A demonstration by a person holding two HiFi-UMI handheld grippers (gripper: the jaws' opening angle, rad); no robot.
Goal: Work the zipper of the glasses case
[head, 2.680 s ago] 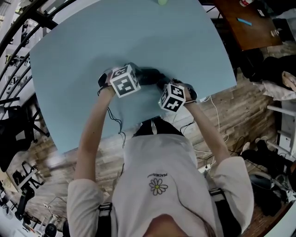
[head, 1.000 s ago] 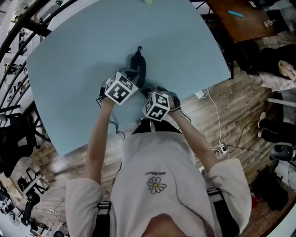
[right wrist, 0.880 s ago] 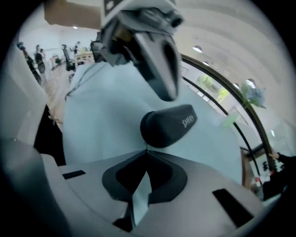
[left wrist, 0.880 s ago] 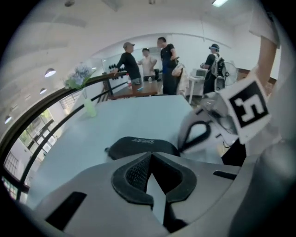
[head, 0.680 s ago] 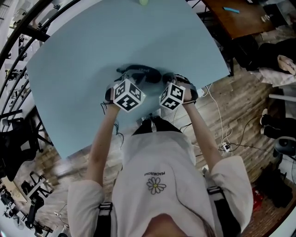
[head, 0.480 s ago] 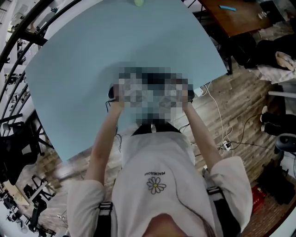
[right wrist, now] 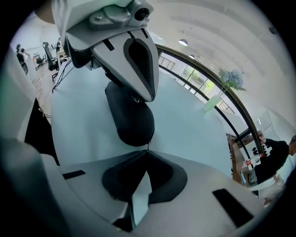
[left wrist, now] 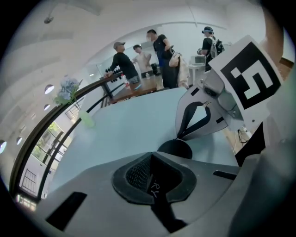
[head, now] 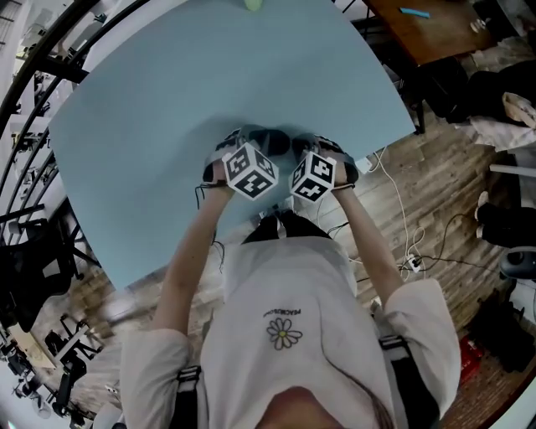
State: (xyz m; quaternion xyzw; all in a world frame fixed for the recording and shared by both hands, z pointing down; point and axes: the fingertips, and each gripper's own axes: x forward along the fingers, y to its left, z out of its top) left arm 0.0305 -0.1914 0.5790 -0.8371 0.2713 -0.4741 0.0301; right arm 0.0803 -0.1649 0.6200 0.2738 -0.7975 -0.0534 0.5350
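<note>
The black glasses case (head: 274, 139) lies crosswise on the light blue table (head: 167, 100), just beyond both grippers. In the right gripper view the case (right wrist: 130, 115) runs away from my right gripper (right wrist: 147, 152), which is shut; a thin zipper pull (right wrist: 148, 145) sits pinched at its tips. My left gripper (left wrist: 151, 159) is shut on a black strap with pale lettering. The case's rounded end (left wrist: 175, 148) shows just past it. In the head view the left gripper (head: 244, 149) and right gripper (head: 311, 152) stand close together, one at each end of the case.
A pale green object (head: 251, 4) stands at the table's far edge. Several people (left wrist: 138, 60) stand by a dark railing (left wrist: 55, 125) beyond the table. A brown table (head: 435, 33), cables and clutter lie on the wooden floor to the right. The near table edge runs under my wrists.
A second ago the case pointed away from me with both grippers at its near end. It now lies crosswise, and the left gripper has shifted right, closer to the right one.
</note>
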